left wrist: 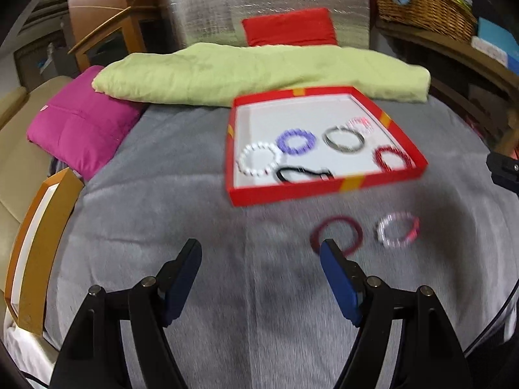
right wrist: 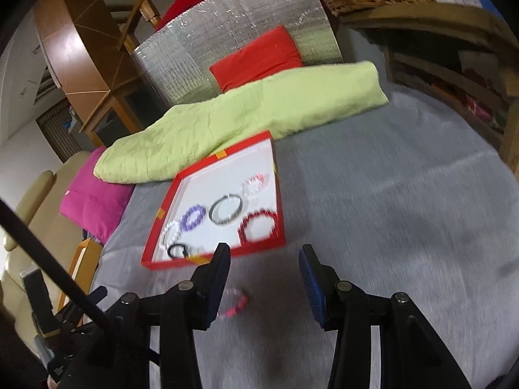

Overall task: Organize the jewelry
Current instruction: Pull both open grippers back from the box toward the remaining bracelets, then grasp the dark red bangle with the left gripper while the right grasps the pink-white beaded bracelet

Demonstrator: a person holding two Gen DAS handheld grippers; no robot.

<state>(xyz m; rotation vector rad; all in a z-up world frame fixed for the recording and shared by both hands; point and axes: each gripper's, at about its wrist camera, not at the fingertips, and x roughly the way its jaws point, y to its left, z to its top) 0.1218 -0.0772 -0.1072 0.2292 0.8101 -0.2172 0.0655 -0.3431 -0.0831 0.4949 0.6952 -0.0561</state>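
Note:
A red tray (left wrist: 292,191) with a white floor lies on the grey bed cover and holds several bracelets: white, purple (left wrist: 296,141), silver, pink-white, red beaded (left wrist: 392,159) and a black one. It also shows in the right wrist view (right wrist: 214,257). Two bracelets lie loose on the cover in front of it: a dark red ring (left wrist: 337,235) and a pink-and-white beaded one (left wrist: 398,229). My left gripper (left wrist: 261,249) is open and empty, its right finger just over the dark red ring. My right gripper (right wrist: 264,254) is open and empty, with the pink-white bracelet (right wrist: 235,304) below its left finger.
A folded green blanket (left wrist: 259,74) lies behind the tray, with a red cushion (left wrist: 290,27) beyond and a magenta pillow (left wrist: 82,123) at the left. A wooden frame (left wrist: 39,246) stands at the left edge. A wicker basket (left wrist: 425,3) sits on shelves at the right.

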